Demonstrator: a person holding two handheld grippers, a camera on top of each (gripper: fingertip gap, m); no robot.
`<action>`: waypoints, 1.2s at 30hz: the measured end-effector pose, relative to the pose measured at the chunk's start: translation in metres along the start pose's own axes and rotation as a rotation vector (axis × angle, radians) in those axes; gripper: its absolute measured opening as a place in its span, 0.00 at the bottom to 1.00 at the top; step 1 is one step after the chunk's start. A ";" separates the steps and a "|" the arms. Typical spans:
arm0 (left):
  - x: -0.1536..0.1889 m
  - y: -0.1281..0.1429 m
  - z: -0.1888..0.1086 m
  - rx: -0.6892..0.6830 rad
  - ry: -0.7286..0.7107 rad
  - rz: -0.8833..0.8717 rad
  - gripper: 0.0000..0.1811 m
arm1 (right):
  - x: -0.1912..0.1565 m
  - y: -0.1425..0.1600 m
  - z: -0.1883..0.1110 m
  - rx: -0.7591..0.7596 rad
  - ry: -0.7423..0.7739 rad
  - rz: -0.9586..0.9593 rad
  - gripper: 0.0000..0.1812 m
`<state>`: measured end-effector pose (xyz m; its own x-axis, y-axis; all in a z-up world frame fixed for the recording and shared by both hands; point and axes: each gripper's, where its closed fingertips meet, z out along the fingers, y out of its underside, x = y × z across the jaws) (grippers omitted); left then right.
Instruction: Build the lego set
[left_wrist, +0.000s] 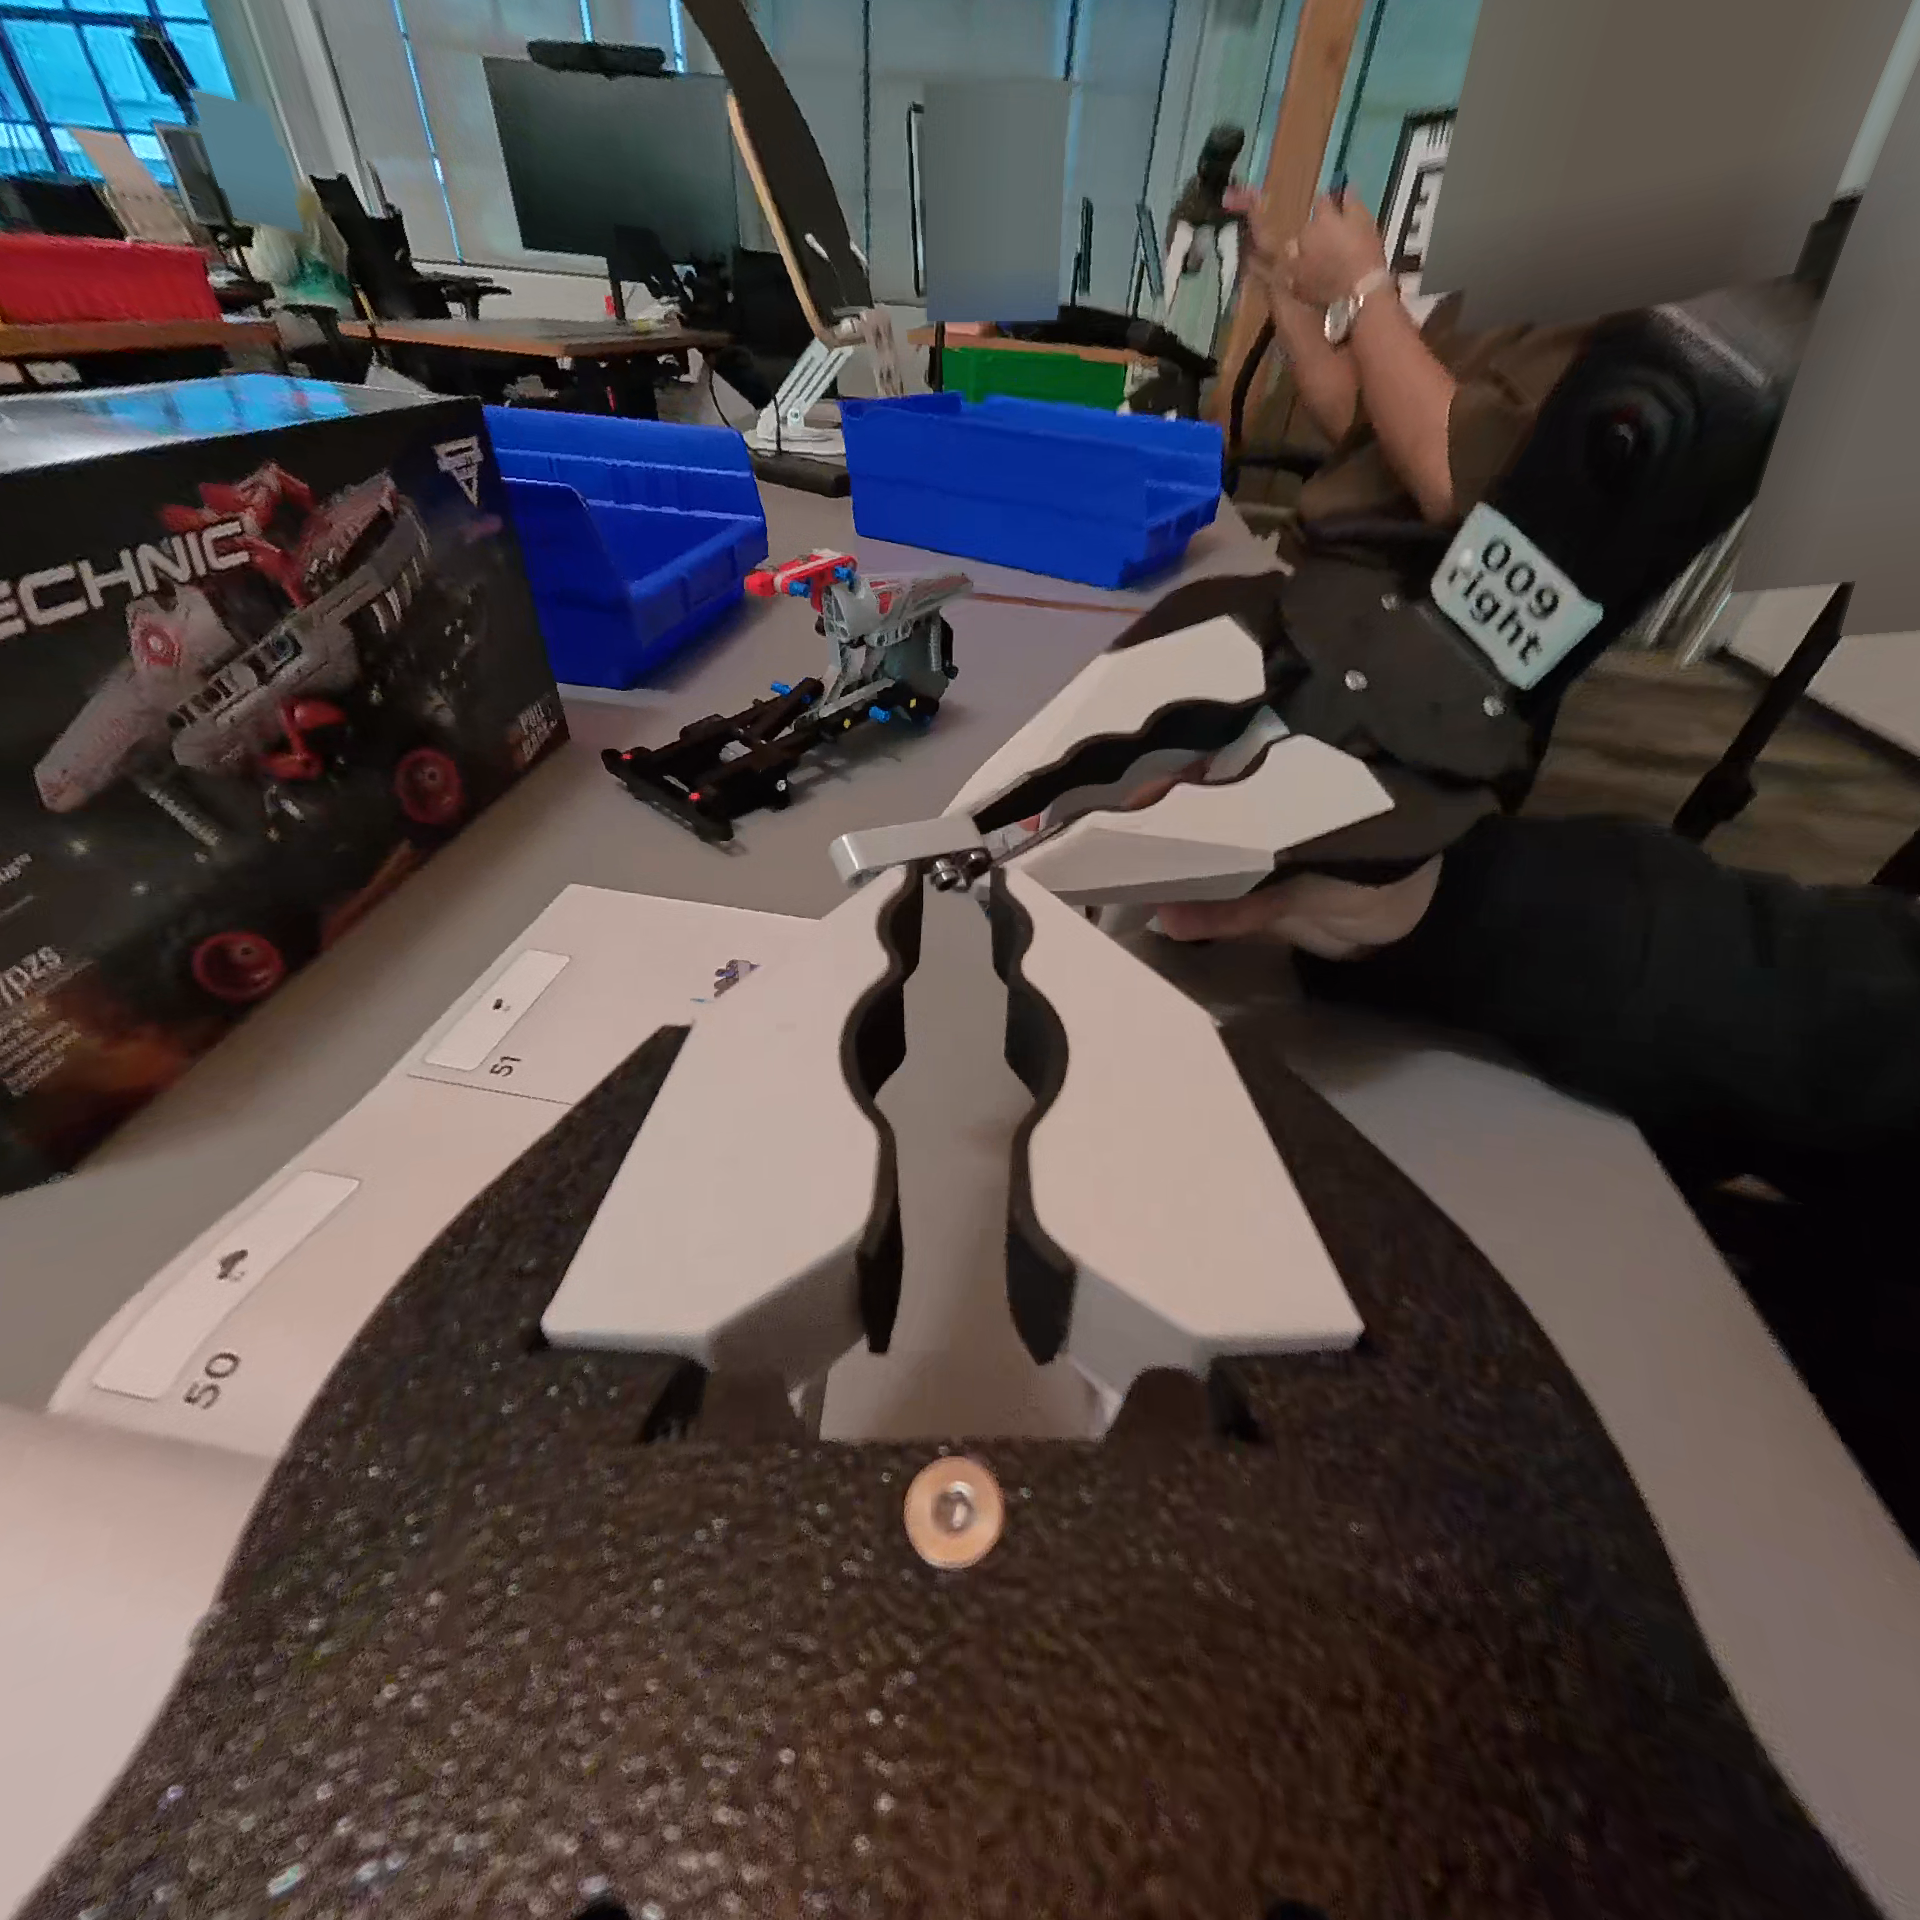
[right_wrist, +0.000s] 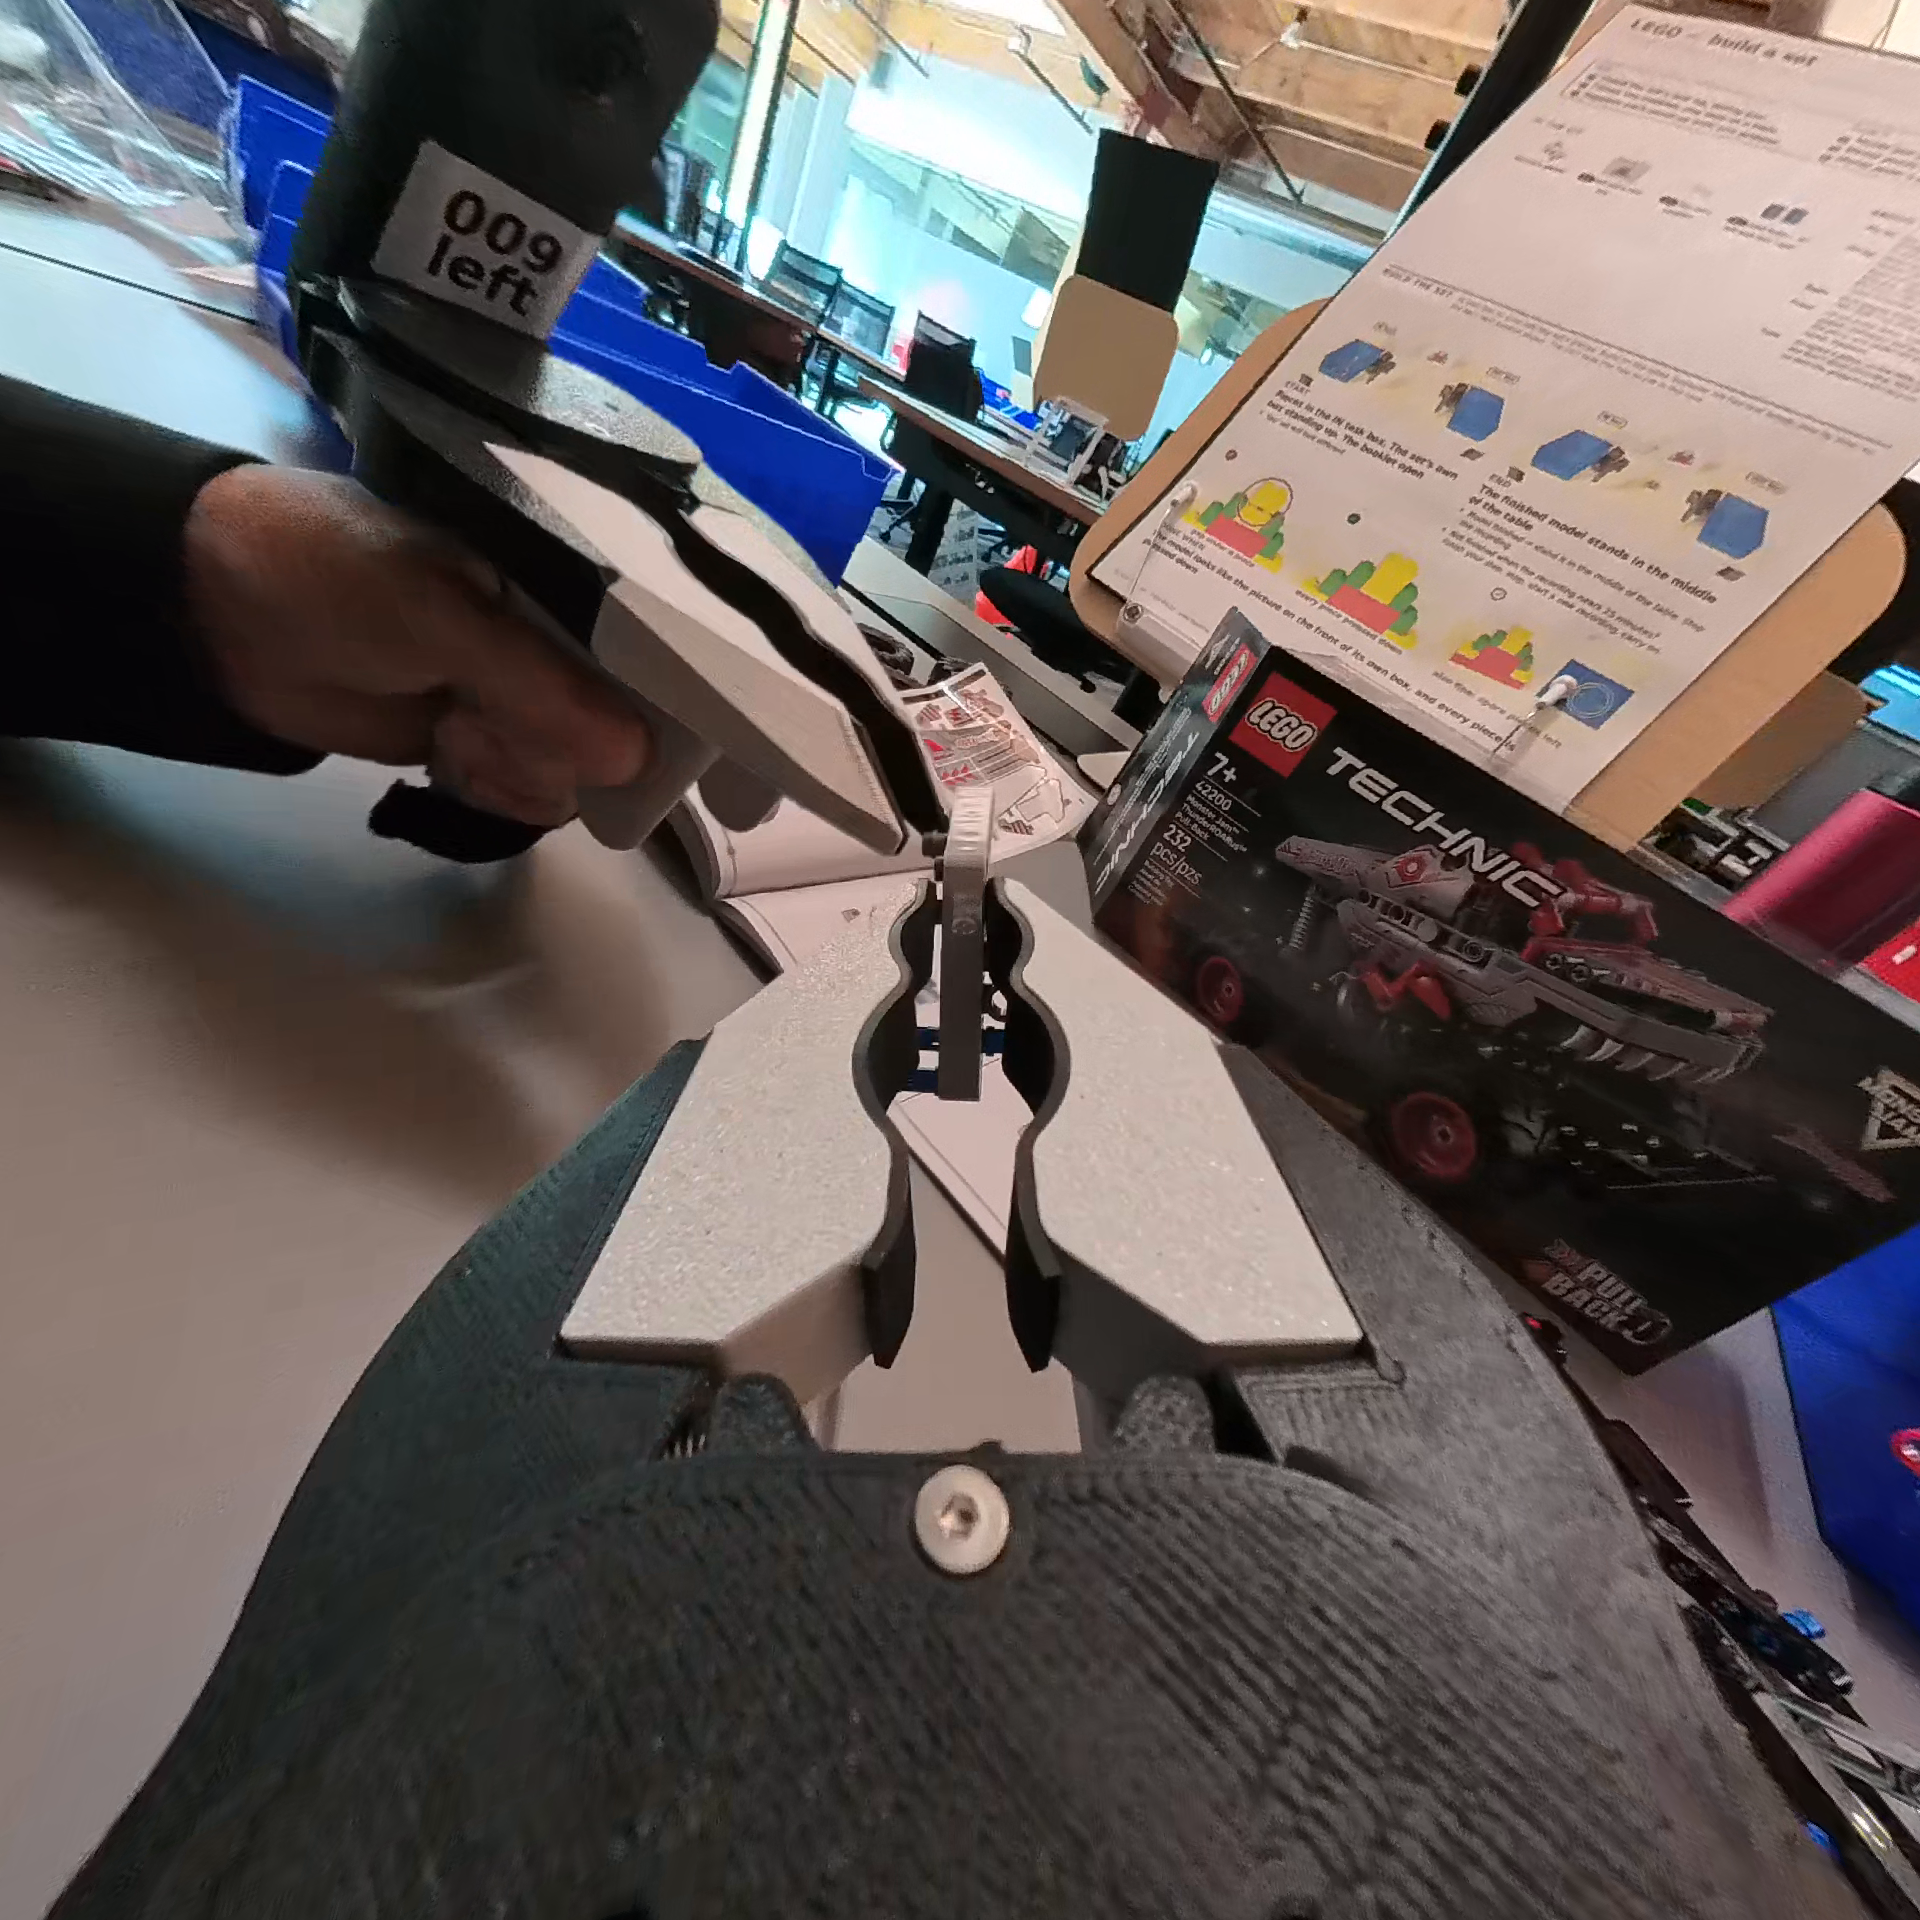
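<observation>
Both tongs meet above the worktop (left_wrist: 644, 831): right tongs (right_wrist: 954, 904) are pinched on a grey beam (right_wrist: 961, 997); left tongs (left_wrist: 951, 878) are pinched on a small pin (left_wrist: 954, 871); if misaligned, the pin could be dropped.

Far edge of the desk: I see two blue bins (left_wrist: 1029, 483).
Behind: dark monitor (left_wrist: 613, 156), cardboard-backed sheet (right_wrist: 1558, 416).

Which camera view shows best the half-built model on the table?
The left wrist view: the half-built model lies whole and unhidden on the table, between the set box and the blue bins. The right wrist view shows nothing of it that I can recognise.
</observation>
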<state>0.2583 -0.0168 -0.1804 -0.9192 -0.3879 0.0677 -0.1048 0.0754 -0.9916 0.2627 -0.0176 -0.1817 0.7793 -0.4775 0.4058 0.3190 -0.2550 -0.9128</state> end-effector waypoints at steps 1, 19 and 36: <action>0.001 0.002 0.000 -0.020 -0.001 0.032 0.07 | -0.001 0.001 0.000 -0.003 -0.008 0.005 0.04; 0.015 0.018 -0.011 -0.184 0.025 0.538 0.21 | -0.021 0.010 -0.010 -0.037 -0.239 0.047 0.04; 0.035 0.031 -0.014 -0.215 0.192 0.497 0.07 | -0.050 0.004 -0.018 -0.002 -0.418 0.001 0.04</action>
<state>0.2178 -0.0154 -0.2069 -0.9281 -0.0862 -0.3621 0.3009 0.3991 -0.8661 0.2156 -0.0101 -0.2047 0.9316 -0.0952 0.3509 0.3176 -0.2567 -0.9128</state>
